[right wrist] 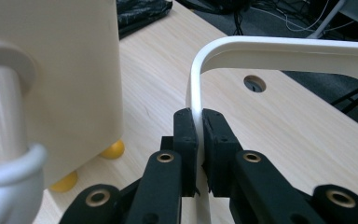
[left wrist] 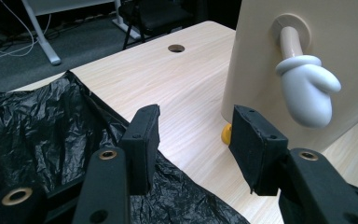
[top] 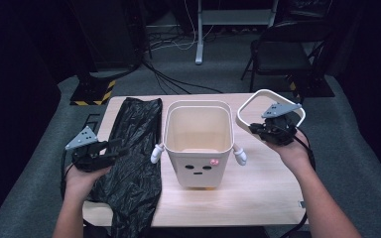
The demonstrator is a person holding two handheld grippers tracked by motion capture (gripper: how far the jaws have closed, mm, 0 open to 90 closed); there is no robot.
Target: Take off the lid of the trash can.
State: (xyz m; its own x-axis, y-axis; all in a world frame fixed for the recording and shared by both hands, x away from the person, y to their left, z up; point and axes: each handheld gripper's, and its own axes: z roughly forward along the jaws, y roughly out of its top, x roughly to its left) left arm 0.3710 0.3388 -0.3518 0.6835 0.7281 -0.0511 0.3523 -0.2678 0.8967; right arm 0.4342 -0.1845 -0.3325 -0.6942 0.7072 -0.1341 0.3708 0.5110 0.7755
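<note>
1. Table [top: 258, 198]: light wood top w/ a cable hole near the far right corner. It carries all the things; dark floor and a folding chair [top: 278, 54] are behind it.
2. Black bin bag [top: 134, 158]: lies flat and crumpled along the left edge of the table, from the far edge to the near edge, hanging a bit over the near one. Still not unfolded.
3. Cartoon bin [top: 197, 148]: cream plastic waste bin w/ a face, small white mitten arms and yellow ball feet. It stands upright at the centre of the table, between both hands, open at the top, nothing inside as far as I can see.
4. White ring frame [top: 250, 106]: the rounded-square rim that belongs on top of the bin. It is held up in the air over the far right part of the table, just beside the bin, not touching it.
5. Right gripper [right wrist: 199, 135]: jaws narrow, clamped on one thin side of the ring frame; pads press it on both sides.
6. Left gripper [left wrist: 193, 140]: jaws about half wide, nothing between them. It hovers at the left edge, over the bag, pointing to the bin side.
7. Step in hand, I judge: rim is off, bag must go in. Next move prob.: put the frame down on the right side, then left gripper goes down and pinches one bag layer, w/o dragging the whole bag off the edge.
</note>
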